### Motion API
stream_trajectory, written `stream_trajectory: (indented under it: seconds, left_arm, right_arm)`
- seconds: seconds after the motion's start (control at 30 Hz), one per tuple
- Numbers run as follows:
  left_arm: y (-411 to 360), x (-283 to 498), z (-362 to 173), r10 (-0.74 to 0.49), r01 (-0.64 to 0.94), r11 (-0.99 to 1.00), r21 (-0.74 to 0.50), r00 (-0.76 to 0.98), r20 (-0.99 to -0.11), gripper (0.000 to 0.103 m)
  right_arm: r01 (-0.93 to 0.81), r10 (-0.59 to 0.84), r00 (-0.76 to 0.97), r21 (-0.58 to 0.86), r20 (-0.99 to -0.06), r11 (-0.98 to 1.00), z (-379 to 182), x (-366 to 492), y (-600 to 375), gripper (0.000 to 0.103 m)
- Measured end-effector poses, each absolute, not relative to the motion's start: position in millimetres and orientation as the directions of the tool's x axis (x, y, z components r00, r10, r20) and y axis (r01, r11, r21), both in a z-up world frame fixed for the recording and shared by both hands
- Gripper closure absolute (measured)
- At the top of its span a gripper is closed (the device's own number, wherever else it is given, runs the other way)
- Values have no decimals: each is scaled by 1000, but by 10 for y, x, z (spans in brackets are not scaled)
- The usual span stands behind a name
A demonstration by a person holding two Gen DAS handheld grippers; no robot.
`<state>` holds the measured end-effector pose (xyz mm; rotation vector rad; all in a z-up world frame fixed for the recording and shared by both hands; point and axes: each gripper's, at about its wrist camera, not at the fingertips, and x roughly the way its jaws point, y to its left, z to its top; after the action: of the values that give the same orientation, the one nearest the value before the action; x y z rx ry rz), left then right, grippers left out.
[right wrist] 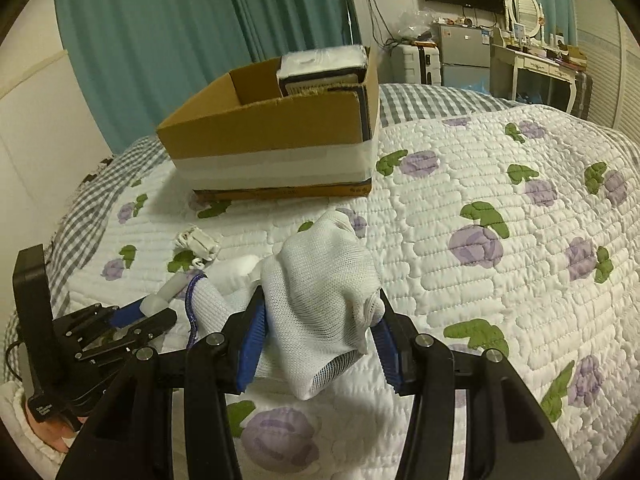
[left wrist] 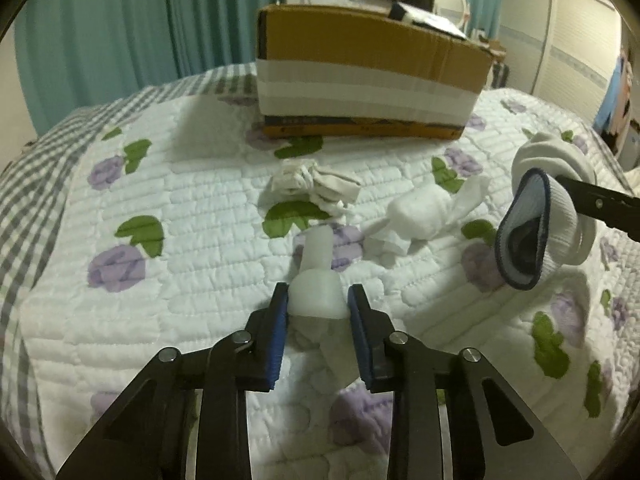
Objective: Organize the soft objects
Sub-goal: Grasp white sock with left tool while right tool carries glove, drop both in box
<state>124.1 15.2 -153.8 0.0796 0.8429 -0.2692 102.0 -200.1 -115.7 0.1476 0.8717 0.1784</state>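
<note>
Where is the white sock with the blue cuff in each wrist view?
Left wrist view: white sock at the right edge, held off the quilt by the right hand-held gripper.
Right wrist view: bottom centre, bunched between the blue pads.
Shared landmark: cardboard box behind it.

sock (right wrist: 320, 300) — knit mesh cloth | box (right wrist: 280, 136) — matt cardboard | quilt (right wrist: 480, 280) — stitched fabric

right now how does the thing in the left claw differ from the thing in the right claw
The left claw grips a small, smooth white bottle, which keeps its shape. The right claw grips a larger white sock with a blue cuff, which is knitted and limp and droops. The bottle is near the quilt; the sock hangs above it. Both are white and clamped.
</note>
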Motion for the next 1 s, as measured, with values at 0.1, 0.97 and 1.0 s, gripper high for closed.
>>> stream_trajectory:
  seconds: [0.1, 0.97, 1.0]
  left_arm:
    - [180, 1158, -1419, -220, 270, 961, -52, 640, -736, 75]
    - [-231, 1818, 305, -201, 287, 953, 93, 834, -514, 75]
    - [-252, 1906, 287, -198, 287, 953, 95, 832, -518, 75]
  right_arm:
    - [-87, 220, 644, 216, -733, 973, -1055, 919, -2034, 54]
    - [-213, 216, 821, 66, -529, 975, 573, 1578, -1909, 54]
    - [-211, 214, 823, 65, -526, 975, 581, 1729, -1890, 54]
